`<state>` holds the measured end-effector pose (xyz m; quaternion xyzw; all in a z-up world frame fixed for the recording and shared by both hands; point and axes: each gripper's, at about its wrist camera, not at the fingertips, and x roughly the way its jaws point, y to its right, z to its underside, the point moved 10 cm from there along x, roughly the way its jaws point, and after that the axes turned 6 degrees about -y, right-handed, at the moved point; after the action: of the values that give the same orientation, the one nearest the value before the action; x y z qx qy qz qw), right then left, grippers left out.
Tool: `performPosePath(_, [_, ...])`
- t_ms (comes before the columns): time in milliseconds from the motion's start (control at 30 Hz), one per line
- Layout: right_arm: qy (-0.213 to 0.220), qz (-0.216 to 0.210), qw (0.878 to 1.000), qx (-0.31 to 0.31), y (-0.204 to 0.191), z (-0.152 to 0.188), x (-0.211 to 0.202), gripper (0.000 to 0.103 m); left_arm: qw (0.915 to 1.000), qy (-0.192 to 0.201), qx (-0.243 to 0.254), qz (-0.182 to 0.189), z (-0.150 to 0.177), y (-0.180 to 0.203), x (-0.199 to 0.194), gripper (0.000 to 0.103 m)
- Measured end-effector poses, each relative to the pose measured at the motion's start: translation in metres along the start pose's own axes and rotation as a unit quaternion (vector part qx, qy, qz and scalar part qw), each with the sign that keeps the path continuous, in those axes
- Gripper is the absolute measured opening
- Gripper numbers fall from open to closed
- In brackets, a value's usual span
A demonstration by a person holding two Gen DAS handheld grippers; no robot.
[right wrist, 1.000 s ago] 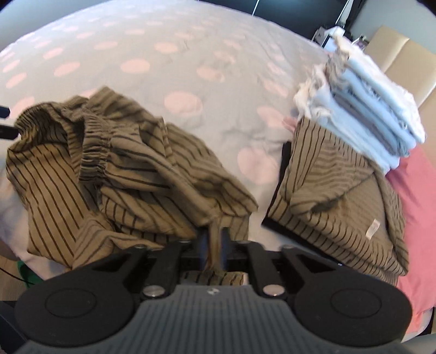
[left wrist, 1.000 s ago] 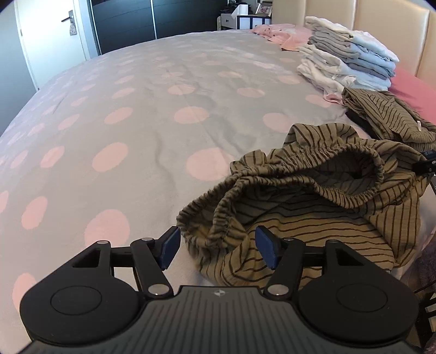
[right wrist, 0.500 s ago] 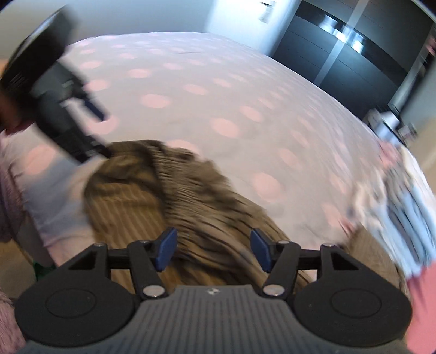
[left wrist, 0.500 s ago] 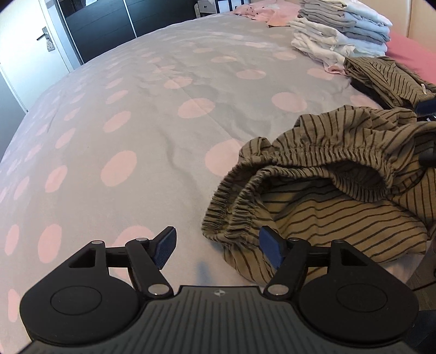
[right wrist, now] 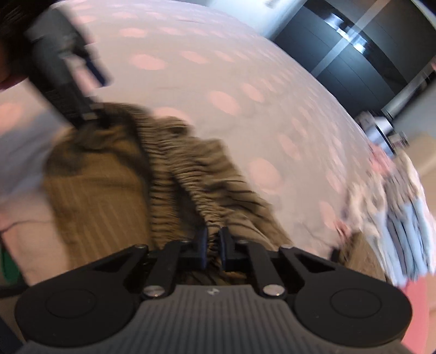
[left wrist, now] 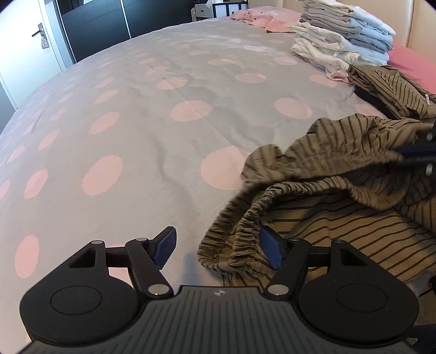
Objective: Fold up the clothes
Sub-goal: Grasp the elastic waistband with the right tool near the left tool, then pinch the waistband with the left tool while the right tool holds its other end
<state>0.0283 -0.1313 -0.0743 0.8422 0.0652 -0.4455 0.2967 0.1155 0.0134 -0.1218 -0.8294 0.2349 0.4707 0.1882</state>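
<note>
Olive striped trousers [left wrist: 340, 217] lie crumpled at the near right of the bed, elastic waistband toward me. My left gripper [left wrist: 218, 249] is open low over the bedspread. The waistband's end bunches between its pads, against the right pad [left wrist: 271, 250], unpinched. In the blurred right wrist view my right gripper [right wrist: 214, 245] is closing, its pads pinching the gathered waistband of the trousers [right wrist: 190, 168]. The right gripper [left wrist: 425, 155] also shows at the left wrist view's right edge, lifting a fold. The left gripper [right wrist: 68, 68] appears top left in the right wrist view.
The grey bedspread [left wrist: 136, 122] with pink dots spreads out to the left and ahead. A stack of folded clothes [left wrist: 346, 40] stands at the far right, with a folded striped garment [left wrist: 395, 89] in front of it and a pink garment [left wrist: 259, 19] behind. A door [left wrist: 24, 40] and dark wardrobe [left wrist: 109, 27] lie beyond.
My right gripper let go of the fabric, opened, swung left along the trousers and shut on the waistband. The left gripper slid down to the waistband's end, staying open.
</note>
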Motion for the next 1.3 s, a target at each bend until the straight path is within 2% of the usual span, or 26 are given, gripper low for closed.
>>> performPosePath(167, [-0.002, -0.016, 0.995, 0.103, 0.047, 0.007, 0.002, 0.006, 0.9995, 0.015, 0.027, 0.002, -0.004, 0.01, -0.004, 0.066])
performPosePath(467, [0.017, -0.009, 0.979, 0.202, 0.091, 0.012, -0.003, 0.006, 0.9927, 0.041, 0.112, 0.017, -0.006, 0.053, -0.016, 0.066])
performPosePath(600, [0.009, 0.009, 0.972, 0.233, 0.105, 0.024, 0.0, 0.006, 0.9897, 0.043, 0.137, -0.003, -0.002, 0.069, -0.018, 0.066])
performPosePath(667, [0.002, 0.008, 0.968, 0.252, 0.109, 0.032, 0.003, 0.006, 0.9912, 0.045, 0.125, -0.008, -0.001, 0.072, -0.019, 0.057])
performPosePath(733, [-0.005, 0.005, 0.967, 0.256, 0.109, 0.038, 0.007, 0.006, 0.9943, 0.039, 0.099, 0.0, -0.001, 0.075, -0.019, 0.037])
performPosePath(767, [-0.007, 0.003, 0.966, 0.257, 0.108, 0.04, 0.008, 0.006, 0.9952, 0.038, 0.091, 0.0, 0.0, 0.076, -0.019, 0.032])
performPosePath(900, [-0.007, -0.009, 0.963, 0.268, 0.106, 0.046, 0.01, 0.006, 0.9912, 0.058, 0.117, -0.023, -0.002, 0.077, -0.03, 0.011])
performPosePath(1033, [0.009, -0.027, 0.96, 0.279, 0.107, 0.04, 0.002, 0.006, 0.9872, 0.082, 0.133, -0.031, -0.004, 0.064, -0.055, 0.008])
performPosePath(1133, [0.012, -0.046, 0.958, 0.284, 0.104, 0.036, -0.002, 0.007, 0.9862, 0.083, 0.14, -0.027, 0.001, 0.056, -0.069, 0.008])
performPosePath(1300, [-0.013, -0.068, 0.964, 0.257, 0.082, 0.043, 0.008, 0.007, 0.9903, 0.023, 0.135, -0.024, 0.027, 0.063, -0.04, 0.008])
